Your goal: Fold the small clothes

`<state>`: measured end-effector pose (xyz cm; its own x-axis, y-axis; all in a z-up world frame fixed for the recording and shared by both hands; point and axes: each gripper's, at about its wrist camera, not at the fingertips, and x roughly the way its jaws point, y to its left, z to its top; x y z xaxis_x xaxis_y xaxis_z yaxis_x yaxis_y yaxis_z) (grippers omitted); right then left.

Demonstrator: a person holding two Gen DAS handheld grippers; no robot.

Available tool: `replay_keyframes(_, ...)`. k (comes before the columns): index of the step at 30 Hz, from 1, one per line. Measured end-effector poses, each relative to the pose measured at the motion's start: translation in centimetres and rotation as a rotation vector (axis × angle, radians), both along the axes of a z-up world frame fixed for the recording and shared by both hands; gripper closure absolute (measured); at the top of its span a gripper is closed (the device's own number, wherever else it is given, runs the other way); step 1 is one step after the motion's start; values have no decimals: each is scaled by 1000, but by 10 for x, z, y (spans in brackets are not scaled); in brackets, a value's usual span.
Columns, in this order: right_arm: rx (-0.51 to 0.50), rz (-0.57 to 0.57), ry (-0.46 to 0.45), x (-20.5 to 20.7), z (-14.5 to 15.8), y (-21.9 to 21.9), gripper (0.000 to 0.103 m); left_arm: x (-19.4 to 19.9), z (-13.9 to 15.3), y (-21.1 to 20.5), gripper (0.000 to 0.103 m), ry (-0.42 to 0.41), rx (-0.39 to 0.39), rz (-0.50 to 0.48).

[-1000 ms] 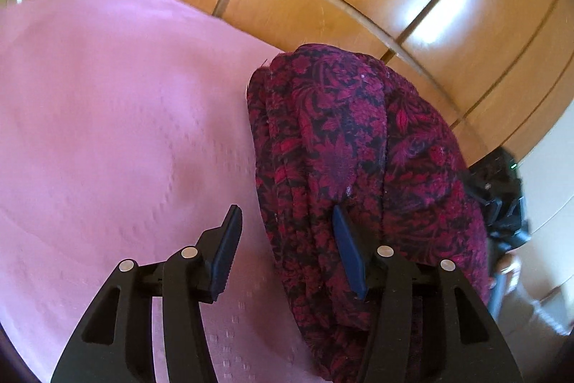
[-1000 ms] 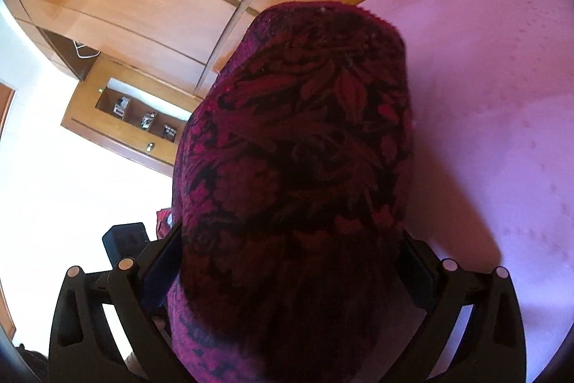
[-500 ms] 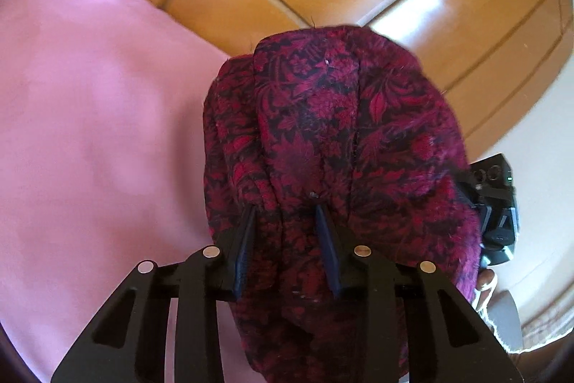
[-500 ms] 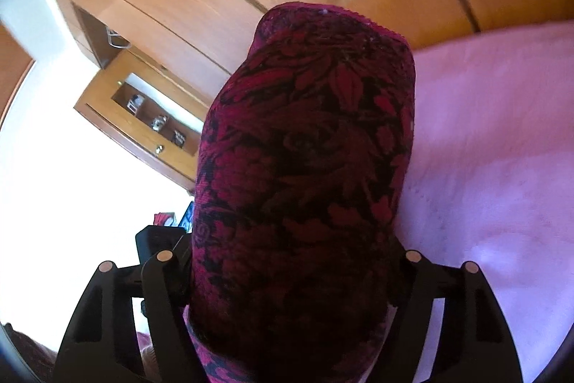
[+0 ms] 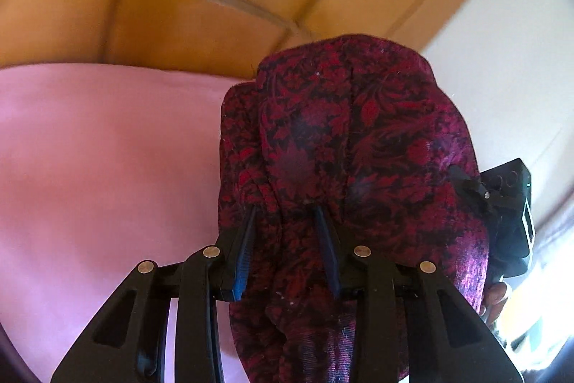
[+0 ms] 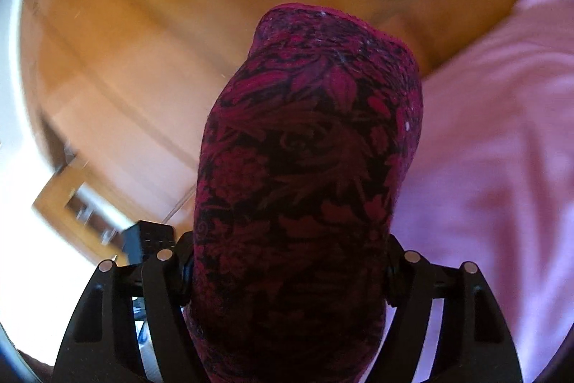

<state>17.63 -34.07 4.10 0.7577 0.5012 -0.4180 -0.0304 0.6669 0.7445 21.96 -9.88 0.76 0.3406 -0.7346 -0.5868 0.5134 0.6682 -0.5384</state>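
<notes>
Glossy wooden panelling [image 5: 186, 24] fills the top of the left wrist view, with a pink bedsheet [image 5: 100, 167] spreading over the left half below it. At centre right, the dark red floral garment [image 5: 344, 146] rises in a bunched mound. The left gripper [image 5: 287, 225] is clamped on a gathered fold of it, cloth pinched between its blue-edged fingers [image 5: 244, 250]. A black device (the other gripper's body, it seems) shows at the right edge [image 5: 509, 203].

Blurred wooden panelling [image 6: 150, 42] backs the right wrist view, the pink bedsheet [image 6: 502, 149] at right. The floral garment [image 6: 308, 167] stands up centre frame, draped over the right gripper [image 6: 287, 282]; its fingertips are hidden, so I cannot tell how its claw stands.
</notes>
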Motion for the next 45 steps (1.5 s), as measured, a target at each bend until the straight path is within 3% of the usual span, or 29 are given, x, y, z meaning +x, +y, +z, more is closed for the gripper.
replay_keyframes(4, -7, -114, 96, -33, -34, -36, 31, 5, -26, -57, 74, 16, 172, -49)
replay_keyframes(7, -25, -141, 159, -50, -58, -38, 27, 10, -37, -57, 74, 28, 179, -27)
replay_keyframes(10, -53, -197, 188, -58, -53, -37, 14, 9, -29, -57, 74, 10, 204, 5)
replay_keyframes(13, -161, -275, 167, -72, -26, -37, 15, -2, -22, -66, 74, -44, 254, 24)
replay_keyframes(15, -246, -315, 133, -80, -2, -35, 25, -4, -19, -68, 74, -56, 266, 37)
replay_keyframes(17, -319, -316, 115, -86, 17, -29, 41, -10, -21, -71, 74, -73, 281, 54)
replay_keyframes(19, -392, -283, 107, -70, 30, -10, 51, -23, -19, -71, 76, -100, 304, 73)
replay_keyframes(22, -483, -244, 148, -51, 27, 17, 53, -28, -17, -69, 76, -108, 328, 90)
replay_keyframes(24, -553, -226, 225, -29, 9, 28, 53, -33, -16, -70, 76, -115, 352, 94)
replay_keyframes(28, -625, -218, 304, 0, -14, 26, 51, -21, -20, -80, 76, -116, 411, 93)
replay_keyframes(30, -656, -199, 313, 7, -17, 23, 50, -21, -21, -77, 76, -91, 404, 104)
replay_keyframes(34, -709, -176, 281, -7, -24, 25, 50, -45, -27, -72, 76, -126, 417, 107)
replay_keyframes(40, -759, -257, 230, -21, -32, 37, 49, -41, -27, -67, 76, -102, 383, 151)
replay_keyframes(43, -758, -265, 238, -21, -28, 37, 49, -43, -22, -59, 62, -113, 381, 182)
replay_keyframes(45, -754, -277, 243, -24, -25, 35, 47, -44, -20, -58, 61, -110, 373, 186)
